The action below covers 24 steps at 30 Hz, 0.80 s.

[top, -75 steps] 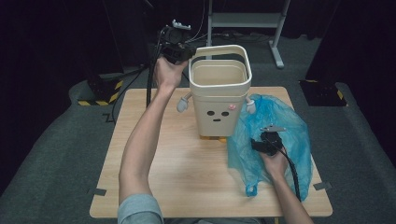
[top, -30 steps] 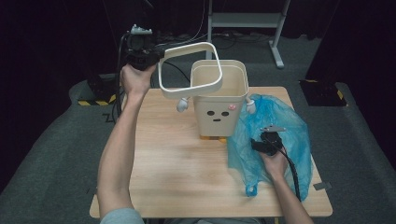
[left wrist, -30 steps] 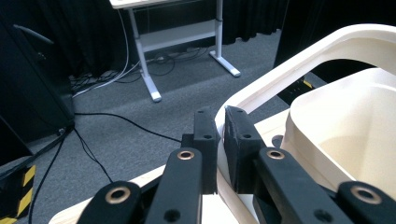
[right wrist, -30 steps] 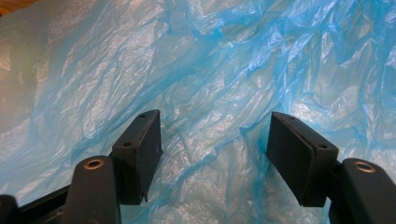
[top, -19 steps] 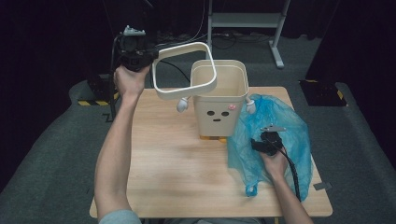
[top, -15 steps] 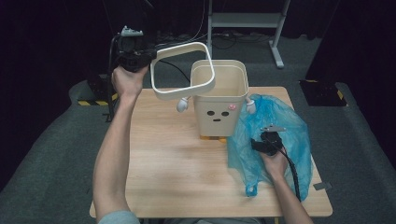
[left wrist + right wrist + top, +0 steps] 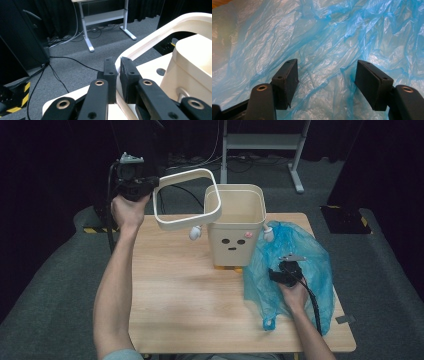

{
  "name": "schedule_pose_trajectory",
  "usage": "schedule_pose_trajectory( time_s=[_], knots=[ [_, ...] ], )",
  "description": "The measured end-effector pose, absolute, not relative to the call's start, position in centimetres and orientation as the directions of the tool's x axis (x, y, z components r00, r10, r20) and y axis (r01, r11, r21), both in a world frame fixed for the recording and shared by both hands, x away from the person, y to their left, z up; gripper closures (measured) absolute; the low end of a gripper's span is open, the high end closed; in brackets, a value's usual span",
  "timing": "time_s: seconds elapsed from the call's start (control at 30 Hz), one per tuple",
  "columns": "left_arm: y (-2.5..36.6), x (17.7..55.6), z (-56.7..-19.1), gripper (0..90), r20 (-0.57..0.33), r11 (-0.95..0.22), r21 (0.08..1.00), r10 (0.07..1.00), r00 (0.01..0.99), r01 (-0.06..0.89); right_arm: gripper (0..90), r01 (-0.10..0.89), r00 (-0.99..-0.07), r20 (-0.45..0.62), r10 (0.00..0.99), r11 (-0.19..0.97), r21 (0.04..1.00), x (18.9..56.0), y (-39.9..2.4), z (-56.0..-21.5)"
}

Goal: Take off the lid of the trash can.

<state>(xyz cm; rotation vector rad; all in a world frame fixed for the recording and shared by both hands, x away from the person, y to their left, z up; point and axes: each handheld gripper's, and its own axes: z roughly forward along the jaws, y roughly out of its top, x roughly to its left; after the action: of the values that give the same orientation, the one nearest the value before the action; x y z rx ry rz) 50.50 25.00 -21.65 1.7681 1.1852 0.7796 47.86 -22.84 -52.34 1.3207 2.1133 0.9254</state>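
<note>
Left side, high view: the person's left forearm runs up from the near edge, fully extended, the hand raised beyond the far left corner of the light wooden surface [image 7: 190, 295]. The left gripper [image 7: 150, 184] points right and is clenched on the cream square plastic rim ring [image 7: 187, 200], pinching its left edge. The ring hangs tilted in the air, clear of the surface, its right edge just beside the top of the cream square plastic bin with a printed face [image 7: 235, 227], which stands upright at the far middle of the surface.

The left gripper view adds the grip itself: the left gripper [image 7: 118, 72] has both pads pressed flat on the ring [image 7: 160, 32] wall, one inside and one outside, with the bin [image 7: 192, 67] close on the right. It also shows grey carpet, black cables and a white metal stand [image 7: 105, 18] beyond.

Right side, high view: the right forearm comes in short and bent, the hand low over the crumpled blue plastic bag [image 7: 310, 250] that lies spread on the surface to the right of the bin, touching its base. The right gripper [image 7: 280, 274] points left and downward.

The right gripper view shows the right gripper [image 7: 327, 75] released, jaws standing wide apart, with the bag [image 7: 332, 32] film lying loose between and beneath them; whether the pads touch the film cannot be told.
</note>
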Motion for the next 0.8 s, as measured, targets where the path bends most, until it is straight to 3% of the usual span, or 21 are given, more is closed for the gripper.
schedule_pose_trajectory(
  time_s=[0.8],
  knots=[
    [28.6,49.2,-23.8,83.5,0.025,-0.156,0.889,0.955,0.295,0.43,35.0,0.58,-0.421,-0.05,0.906,0.311,0.753,47.9,-22.8,-52.3]
  ],
)
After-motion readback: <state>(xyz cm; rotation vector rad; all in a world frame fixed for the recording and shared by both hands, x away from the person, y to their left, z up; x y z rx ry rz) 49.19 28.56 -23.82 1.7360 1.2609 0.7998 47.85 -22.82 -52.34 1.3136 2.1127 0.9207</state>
